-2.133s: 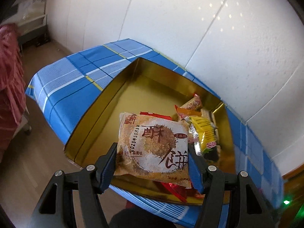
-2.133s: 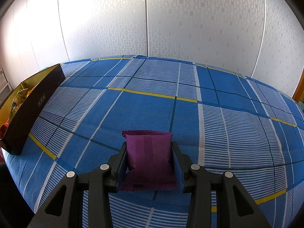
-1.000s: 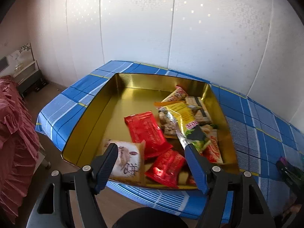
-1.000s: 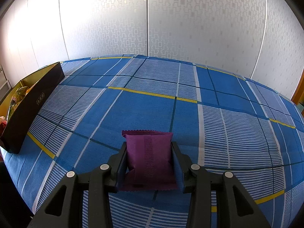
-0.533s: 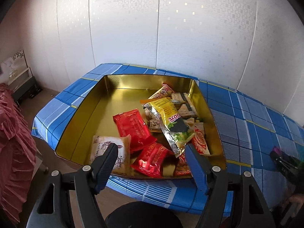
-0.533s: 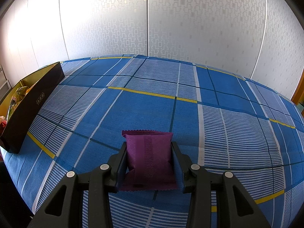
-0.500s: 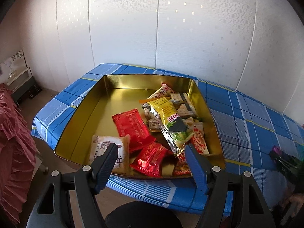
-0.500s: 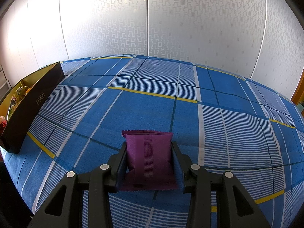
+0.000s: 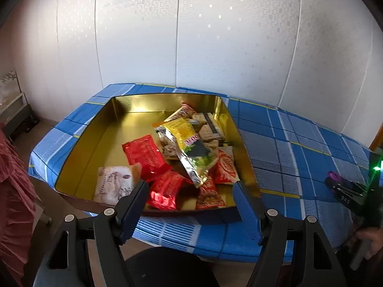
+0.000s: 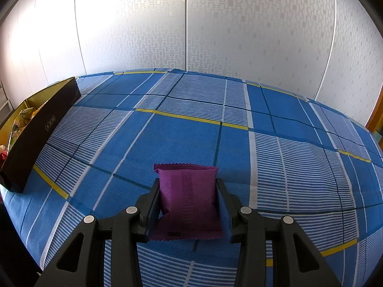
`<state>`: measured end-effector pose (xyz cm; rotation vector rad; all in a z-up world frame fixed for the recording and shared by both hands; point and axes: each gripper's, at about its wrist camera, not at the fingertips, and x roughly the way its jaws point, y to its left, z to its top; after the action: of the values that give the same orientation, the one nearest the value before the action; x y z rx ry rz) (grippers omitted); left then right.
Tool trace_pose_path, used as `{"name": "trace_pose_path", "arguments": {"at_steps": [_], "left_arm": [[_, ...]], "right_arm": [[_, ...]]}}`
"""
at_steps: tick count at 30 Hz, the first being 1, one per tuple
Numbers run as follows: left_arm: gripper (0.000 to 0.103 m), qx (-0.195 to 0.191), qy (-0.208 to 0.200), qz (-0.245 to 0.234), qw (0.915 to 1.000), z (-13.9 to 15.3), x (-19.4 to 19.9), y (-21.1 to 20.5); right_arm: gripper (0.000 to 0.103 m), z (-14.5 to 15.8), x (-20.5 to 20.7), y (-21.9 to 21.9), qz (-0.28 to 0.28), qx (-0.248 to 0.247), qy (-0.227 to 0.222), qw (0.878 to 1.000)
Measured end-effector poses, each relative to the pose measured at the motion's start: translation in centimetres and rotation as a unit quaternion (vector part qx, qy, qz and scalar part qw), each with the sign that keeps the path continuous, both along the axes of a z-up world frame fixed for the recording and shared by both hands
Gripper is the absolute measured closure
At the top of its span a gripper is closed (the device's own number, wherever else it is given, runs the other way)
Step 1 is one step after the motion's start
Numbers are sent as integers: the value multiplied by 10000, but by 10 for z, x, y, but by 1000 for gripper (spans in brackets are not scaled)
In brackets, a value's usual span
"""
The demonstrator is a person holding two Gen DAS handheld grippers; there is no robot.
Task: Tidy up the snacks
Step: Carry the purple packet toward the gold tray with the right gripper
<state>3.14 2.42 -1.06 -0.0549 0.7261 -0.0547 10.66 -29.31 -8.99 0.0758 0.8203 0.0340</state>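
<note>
The right hand-held gripper is clamped on a purple foil snack packet over the blue plaid-covered surface. The left hand-held gripper hangs apart and empty before the gold-lined snack tray.

Left gripper: black angular frame, blue finger pads, round silver screws at the joints. Right gripper: same black frame, silver screws, dark pads.

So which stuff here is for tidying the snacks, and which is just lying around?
For the job:
- gold box with snacks inside
- purple packet, gripped by the right gripper
- left gripper, open, holding nothing

Just there:
- blue checked tablecloth
- red cloth
</note>
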Motion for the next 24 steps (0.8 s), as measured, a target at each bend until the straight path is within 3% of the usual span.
{"name": "trace_pose_path", "arguments": {"at_steps": [8,11,17,24], "left_arm": [[30,-123,36,-338,9993,-19,-15,-14],[30,-131,-28,-492,9987,-27,-23,-21],[30,-277,-128,-646,9974,-34,-30,-24],[30,-633,-122,-437,9970,-37,-29,-8]], "right_arm": [[62,5,5,9,8,-259,262,9993],[62,18,4,18,211,-63,268,9994],[62,56,7,60,994,429,48,9941],[62,93,17,136,2329,740,-103,9696]]}}
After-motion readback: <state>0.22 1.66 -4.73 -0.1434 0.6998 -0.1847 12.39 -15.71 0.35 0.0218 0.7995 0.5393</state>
